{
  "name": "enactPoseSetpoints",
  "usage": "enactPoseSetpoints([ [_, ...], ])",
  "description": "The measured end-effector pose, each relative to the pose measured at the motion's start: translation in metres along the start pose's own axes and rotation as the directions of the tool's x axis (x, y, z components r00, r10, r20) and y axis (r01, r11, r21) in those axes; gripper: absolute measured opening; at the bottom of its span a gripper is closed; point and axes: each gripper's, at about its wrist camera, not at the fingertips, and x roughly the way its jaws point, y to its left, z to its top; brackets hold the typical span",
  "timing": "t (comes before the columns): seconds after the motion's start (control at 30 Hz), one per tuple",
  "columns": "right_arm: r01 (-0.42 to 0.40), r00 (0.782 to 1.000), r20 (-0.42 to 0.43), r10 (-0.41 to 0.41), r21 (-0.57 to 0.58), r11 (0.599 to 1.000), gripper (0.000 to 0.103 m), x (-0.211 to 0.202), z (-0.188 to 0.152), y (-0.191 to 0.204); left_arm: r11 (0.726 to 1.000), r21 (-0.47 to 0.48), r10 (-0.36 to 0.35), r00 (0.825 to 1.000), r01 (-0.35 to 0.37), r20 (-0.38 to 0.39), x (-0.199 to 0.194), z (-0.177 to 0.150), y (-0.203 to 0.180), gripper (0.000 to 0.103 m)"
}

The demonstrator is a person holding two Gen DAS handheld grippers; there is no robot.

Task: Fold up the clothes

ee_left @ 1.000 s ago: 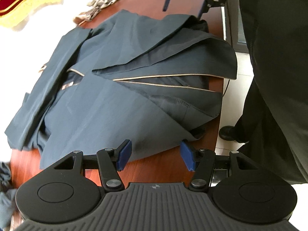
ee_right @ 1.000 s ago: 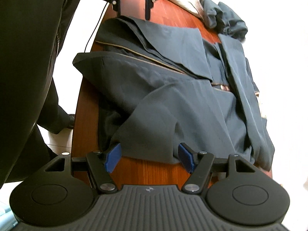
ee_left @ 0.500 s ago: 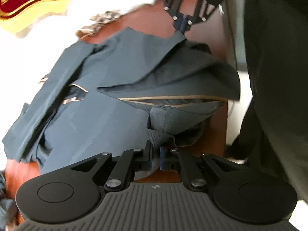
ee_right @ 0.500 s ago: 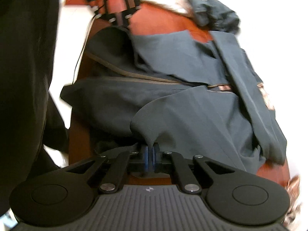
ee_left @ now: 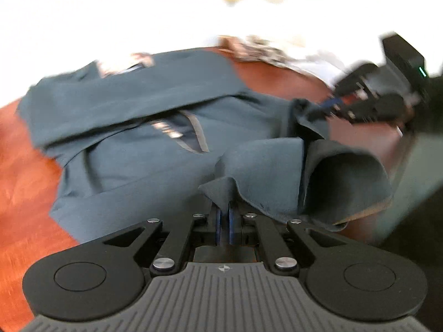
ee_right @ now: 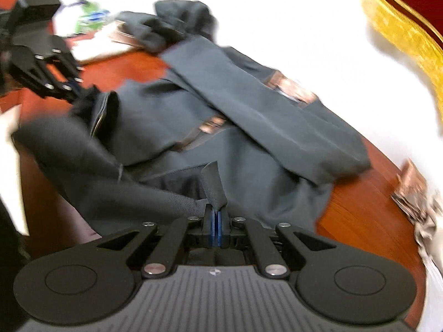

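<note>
- Both tongs clamped: left gripper [ee_left: 224, 218] has its blue pads pinched on a hem corner of the dark blue garment [ee_left: 144, 105]; right gripper [ee_right: 216, 221] likewise nipped tight on another bit of the hem, a small tab of cloth sticking up above the jaws.
- Each gripper also shows in the other's view, at the far end of the lifted edge.
- Garment lies spread across the table [ee_left: 25, 171], sleeve folded over the body, tan piping showing near the middle; gripped edge raised off the wood, sagging btwn the two holds.
- Step in hand, prob.: carry the near edge over onto the body for a fold.
- To do it well: keep both holds level w/ each other, keep the edge taut so the sag doesn't bunch, lay it parallel to the far side, release only once cloth rests flat.
- Surface: reddish polished wood, looks slippery, so cloth may slide.
- Room: more dark clothes [ee_right: 177, 22] piled at the far end, pale patterned cloth [ee_left: 265, 52] at the table edge, red-and-gold banner [ee_right: 409, 16] on a white wall; frames are blurred, details unsure.
</note>
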Motion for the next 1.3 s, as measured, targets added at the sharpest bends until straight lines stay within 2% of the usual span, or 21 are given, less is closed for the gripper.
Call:
enactPoseSetpoints([
  [0.13, 0.071, 0.992, -0.109, -0.060, 0.096, 0.993, 0.002, 0.032, 0.000, -0.023, 0.980, -0.158, 0.111, 0.991, -0.122, -0.077, 0.017, 0.005, 0.027, 0.006],
  [0.23, 0.079, 0.987, -0.151, -0.057, 0.146, 0.986, 0.004, 0.047, -0.003, -0.033, 0.975, -0.179, 0.113, 0.987, -0.132, -0.116, 0.031, 0.007, 0.039, 0.007],
  [0.3, 0.090, 0.985, -0.159, -0.066, 0.154, 0.984, 0.011, 0.051, -0.005, -0.034, 0.975, -0.171, 0.118, 0.984, -0.139, -0.131, 0.035, 0.007, 0.039, 0.011],
  [0.4, 0.110, 0.984, -0.156, -0.085, 0.157, 0.982, 0.032, 0.048, -0.006, -0.036, 0.979, -0.148, 0.122, 0.984, -0.140, -0.128, 0.033, 0.008, 0.036, 0.015],
  [0.53, 0.129, 0.987, -0.114, -0.110, 0.181, 0.975, 0.043, 0.026, -0.006, -0.043, 0.981, -0.128, 0.138, 0.987, -0.148, -0.082, 0.015, 0.013, 0.033, 0.027],
  [0.67, 0.129, 0.989, -0.092, -0.114, 0.175, 0.976, 0.051, 0.005, -0.009, -0.046, 0.980, -0.106, 0.163, 0.985, -0.168, -0.058, -0.004, 0.007, 0.032, 0.032],
  [0.73, 0.116, 0.991, -0.088, -0.102, 0.175, 0.978, 0.061, -0.001, -0.014, -0.042, 0.983, -0.090, 0.151, 0.986, -0.157, -0.065, -0.012, 0.001, 0.027, 0.036],
  [0.8, 0.098, 0.993, -0.086, -0.084, 0.176, 0.980, 0.066, -0.009, -0.025, -0.036, 0.987, -0.077, 0.132, 0.988, -0.138, -0.077, -0.016, -0.010, 0.019, 0.039],
  [1.1, 0.053, 0.994, -0.107, -0.034, 0.173, 0.984, 0.066, -0.002, -0.056, 0.003, 0.993, -0.033, 0.108, 0.987, -0.113, -0.121, -0.001, -0.040, -0.005, 0.045],
  [1.3, 0.039, 0.995, -0.093, -0.025, 0.147, 0.988, 0.066, 0.010, -0.058, 0.020, 0.988, 0.018, 0.155, 0.978, -0.154, -0.141, 0.011, -0.044, -0.006, 0.048],
])
